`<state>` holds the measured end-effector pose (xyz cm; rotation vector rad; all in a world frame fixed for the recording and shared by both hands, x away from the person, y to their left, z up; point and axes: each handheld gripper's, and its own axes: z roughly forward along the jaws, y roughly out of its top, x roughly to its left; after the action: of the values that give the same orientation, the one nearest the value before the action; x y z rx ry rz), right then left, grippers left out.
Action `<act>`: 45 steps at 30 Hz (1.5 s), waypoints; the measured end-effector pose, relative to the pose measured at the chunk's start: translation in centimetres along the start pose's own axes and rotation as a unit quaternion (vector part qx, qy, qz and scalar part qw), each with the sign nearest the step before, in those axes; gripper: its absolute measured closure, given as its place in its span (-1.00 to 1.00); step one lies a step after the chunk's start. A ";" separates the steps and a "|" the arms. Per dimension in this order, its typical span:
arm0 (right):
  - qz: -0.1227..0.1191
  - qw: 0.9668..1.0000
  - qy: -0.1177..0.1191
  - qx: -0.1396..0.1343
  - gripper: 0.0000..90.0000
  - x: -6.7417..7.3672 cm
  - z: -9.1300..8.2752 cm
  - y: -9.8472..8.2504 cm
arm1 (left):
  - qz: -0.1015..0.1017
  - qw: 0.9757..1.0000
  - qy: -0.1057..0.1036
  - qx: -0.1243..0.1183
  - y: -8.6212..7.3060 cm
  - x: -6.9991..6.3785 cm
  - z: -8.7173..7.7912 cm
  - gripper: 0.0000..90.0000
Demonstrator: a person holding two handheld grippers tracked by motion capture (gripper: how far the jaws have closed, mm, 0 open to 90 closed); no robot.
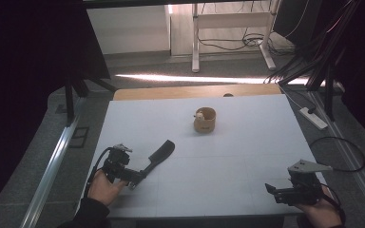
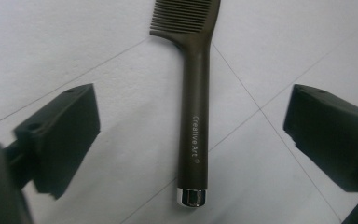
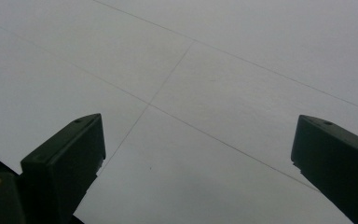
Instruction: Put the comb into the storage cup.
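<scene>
The tabletop [image 1: 228,161] is white, ruled with thin grey grid lines, and its far edge meets a strip of bare light wood. A dark brown comb [image 1: 160,154] lies flat on its near left part, teeth end pointing away and to the right, handle toward the near edge; the left gripper view shows pale lettering along the comb's handle and a small silver cap on its end. A short round wooden cup [image 1: 205,119] stands upright near the middle of the far half, well apart from the comb, with something small and pale at its left rim
</scene>
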<state>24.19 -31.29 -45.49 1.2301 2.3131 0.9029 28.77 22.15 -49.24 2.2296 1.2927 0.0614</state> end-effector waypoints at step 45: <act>-0.002 1.000 0.000 0.013 -0.93 0.1 0.2 0.1 | 0.079 0.991 0.043 0.099 1.0 -1.4 4.9 -1.00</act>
<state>24.34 -31.11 -45.61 1.2345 2.3333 0.8743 30.34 18.45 -52.59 2.5203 1.2102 0.0930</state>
